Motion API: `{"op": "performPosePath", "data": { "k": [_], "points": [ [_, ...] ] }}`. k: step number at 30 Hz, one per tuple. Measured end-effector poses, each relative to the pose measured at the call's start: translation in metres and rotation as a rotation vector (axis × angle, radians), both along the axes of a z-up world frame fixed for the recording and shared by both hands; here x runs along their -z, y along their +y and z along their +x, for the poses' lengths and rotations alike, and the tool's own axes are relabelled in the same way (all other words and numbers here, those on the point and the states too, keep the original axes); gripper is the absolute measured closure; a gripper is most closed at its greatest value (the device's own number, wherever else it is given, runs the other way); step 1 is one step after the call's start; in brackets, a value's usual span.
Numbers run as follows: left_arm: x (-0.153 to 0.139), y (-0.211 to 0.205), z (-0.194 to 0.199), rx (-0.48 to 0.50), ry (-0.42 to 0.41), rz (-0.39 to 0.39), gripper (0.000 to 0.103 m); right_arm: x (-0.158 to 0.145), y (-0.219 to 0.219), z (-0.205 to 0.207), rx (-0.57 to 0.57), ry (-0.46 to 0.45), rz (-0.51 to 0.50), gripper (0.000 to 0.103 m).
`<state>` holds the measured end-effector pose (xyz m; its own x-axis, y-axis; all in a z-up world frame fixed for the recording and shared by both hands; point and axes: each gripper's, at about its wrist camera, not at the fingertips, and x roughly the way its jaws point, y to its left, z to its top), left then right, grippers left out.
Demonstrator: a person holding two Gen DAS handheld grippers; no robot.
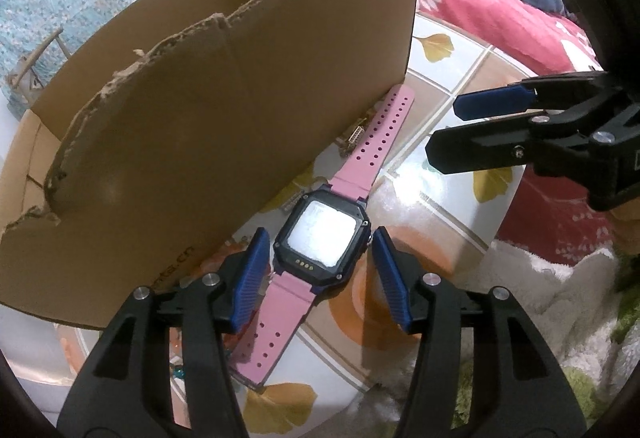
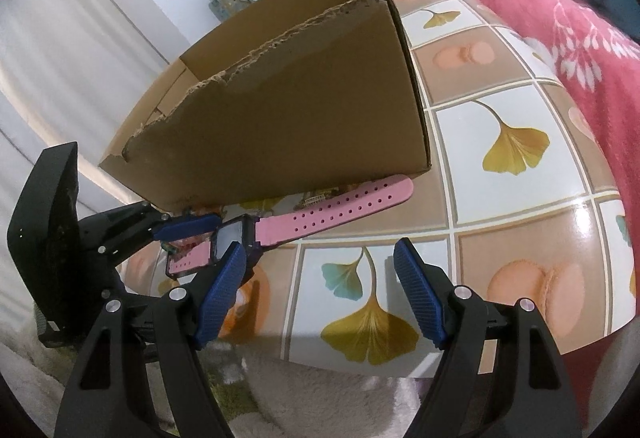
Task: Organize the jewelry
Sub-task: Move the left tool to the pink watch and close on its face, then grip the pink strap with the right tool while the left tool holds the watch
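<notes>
Our left tongs (image 1: 320,270) stand half open, pads flanking the pink watch (image 1: 320,238) without touching it; it lies on the tiled worktop (image 2: 500,238) beside the cardboard box (image 1: 224,85). Right of it, our right tongs (image 2: 320,290) gape wide, holding nothing.
</notes>
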<state>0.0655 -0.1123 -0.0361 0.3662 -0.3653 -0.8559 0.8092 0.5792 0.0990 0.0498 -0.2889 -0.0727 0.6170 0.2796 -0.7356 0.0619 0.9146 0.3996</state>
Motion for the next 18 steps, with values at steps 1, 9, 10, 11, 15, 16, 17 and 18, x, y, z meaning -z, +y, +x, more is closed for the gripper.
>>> {"op": "performPosePath", "data": {
  "k": [1,9,10,11,15,16,17,18],
  "points": [
    [0.000,0.000,0.001,-0.001,0.007,-0.005,0.052,0.000,-0.001,0.000,0.002,0.001,0.003,0.028],
    [0.000,-0.002,-0.002,-0.001,0.009,-0.004,0.055,-0.001,-0.004,-0.004,0.016,-0.002,0.005,0.028],
    [0.000,-0.003,-0.003,0.001,0.005,-0.002,0.055,-0.001,-0.004,-0.004,0.017,-0.003,0.005,0.028],
    [-0.001,-0.002,-0.004,0.004,0.002,0.001,0.055,-0.001,-0.004,-0.004,0.017,-0.003,0.005,0.028],
    [-0.002,-0.004,-0.009,0.010,0.006,0.002,0.055,-0.002,-0.002,-0.005,0.016,-0.006,0.004,0.028],
    [-0.002,-0.004,-0.010,0.010,0.007,0.003,0.055,-0.003,-0.001,-0.005,0.017,-0.007,0.004,0.028],
    [-0.002,-0.004,-0.011,0.008,0.007,0.005,0.055,-0.004,-0.001,-0.006,0.018,-0.009,0.003,0.028],
    [-0.002,-0.004,-0.012,0.009,0.009,0.003,0.055,-0.004,-0.001,-0.006,0.019,-0.010,0.003,0.028]
  ]
}}
